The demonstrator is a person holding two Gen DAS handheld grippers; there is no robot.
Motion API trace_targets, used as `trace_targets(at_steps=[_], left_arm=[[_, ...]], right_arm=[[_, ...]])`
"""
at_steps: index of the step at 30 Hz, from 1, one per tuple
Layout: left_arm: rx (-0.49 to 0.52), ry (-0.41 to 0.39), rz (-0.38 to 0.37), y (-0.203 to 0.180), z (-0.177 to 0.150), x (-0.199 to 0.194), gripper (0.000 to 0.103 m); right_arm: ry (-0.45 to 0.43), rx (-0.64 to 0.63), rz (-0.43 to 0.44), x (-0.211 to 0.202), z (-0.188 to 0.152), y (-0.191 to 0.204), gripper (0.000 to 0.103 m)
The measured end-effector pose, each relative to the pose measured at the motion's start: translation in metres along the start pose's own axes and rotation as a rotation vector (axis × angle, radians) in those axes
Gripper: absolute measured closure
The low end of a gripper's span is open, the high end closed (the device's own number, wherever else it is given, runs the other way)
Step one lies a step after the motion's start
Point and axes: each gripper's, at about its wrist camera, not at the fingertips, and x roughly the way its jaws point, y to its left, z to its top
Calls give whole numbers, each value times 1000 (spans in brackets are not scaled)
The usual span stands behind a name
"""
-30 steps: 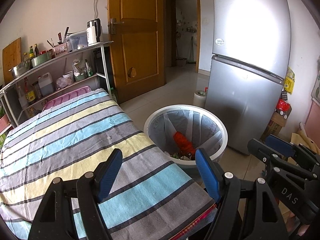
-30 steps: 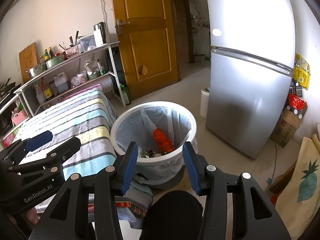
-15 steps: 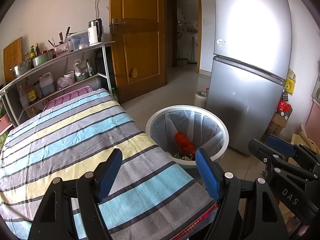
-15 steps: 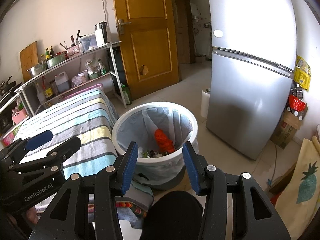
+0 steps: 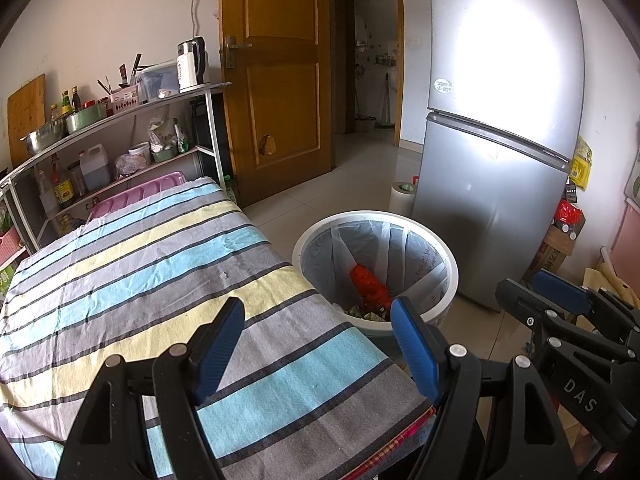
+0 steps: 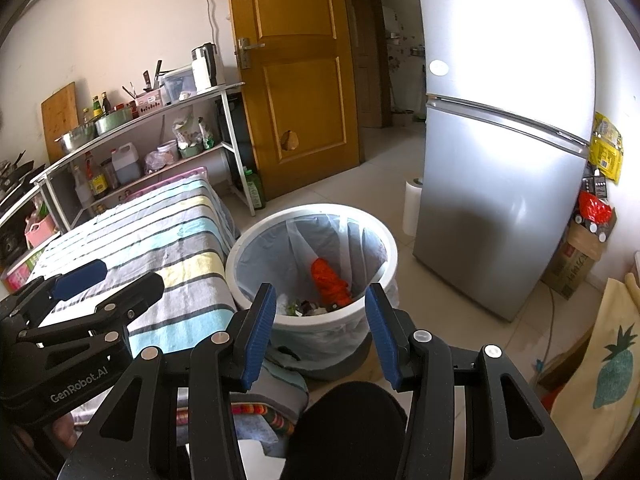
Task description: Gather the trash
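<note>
A white round bin (image 5: 440,244) with a clear liner stands on the floor at the table's near corner; it also shows in the right wrist view (image 6: 384,236). Inside lie an orange-red bag (image 5: 370,286) (image 6: 330,280) and small scraps. My left gripper (image 5: 318,344) is open and empty above the striped tablecloth (image 5: 140,272) near the table edge. My right gripper (image 6: 320,328) is open and empty just in front of the bin. Each gripper shows at the edge of the other's view.
A silver fridge (image 5: 500,140) stands behind the bin. A wooden door (image 5: 276,80) and a metal shelf (image 5: 120,112) with kitchenware are at the back. A paper roll (image 5: 402,196) stands on the floor. A cardboard box (image 6: 576,260) sits right of the fridge.
Both views have drifted slightly, so the bin sits a little further right and up in frame. Both grippers stay open and empty.
</note>
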Motion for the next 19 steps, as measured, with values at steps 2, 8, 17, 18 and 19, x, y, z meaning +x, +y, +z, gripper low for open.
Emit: trace_targets(at_steps=[2,8,17,18,19], left_arm=[[-1,1,1,1,0,0,26],[-2,2,1,1,0,0,26],[-2,2,2,1,0,0,26],[-2,2,2,2,0,-1,26],[-1,2,0,2,0,-1,26]], right_arm=[[0,1,0,-1,0,0,56],[0,0,0,-1,0,1,56],[1,0,1,-1,0,1,56],[1,1,0,0,0,0,56],[1,1,0,-1,0,1,56]])
